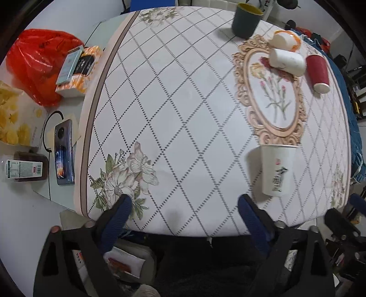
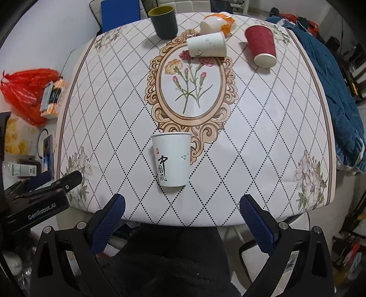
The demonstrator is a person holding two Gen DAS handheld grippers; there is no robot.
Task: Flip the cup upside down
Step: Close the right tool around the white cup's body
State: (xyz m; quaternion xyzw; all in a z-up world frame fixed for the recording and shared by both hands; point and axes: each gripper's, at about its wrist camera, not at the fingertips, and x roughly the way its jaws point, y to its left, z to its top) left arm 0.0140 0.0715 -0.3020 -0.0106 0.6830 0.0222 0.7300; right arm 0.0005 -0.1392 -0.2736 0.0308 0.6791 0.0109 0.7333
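White paper cup (image 2: 171, 158) with black calligraphy stands upright, mouth up, near front edge of table (image 2: 251, 141), just below ornate oval frame print. My right gripper (image 2: 182, 216) hangs short of cup, jaws spread wide, nothing between them. My left gripper (image 1: 184, 213) likewise splayed and holding nothing (cup sits off to its right). Far side: dark green cup (image 2: 163, 21) upright, red cup (image 2: 262, 44) and another white cup (image 2: 207, 44) lying over.

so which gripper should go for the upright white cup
Right. The white cup stands almost centred ahead of the open right gripper. For the left gripper, also open, it sits off to the right, beyond that finger.
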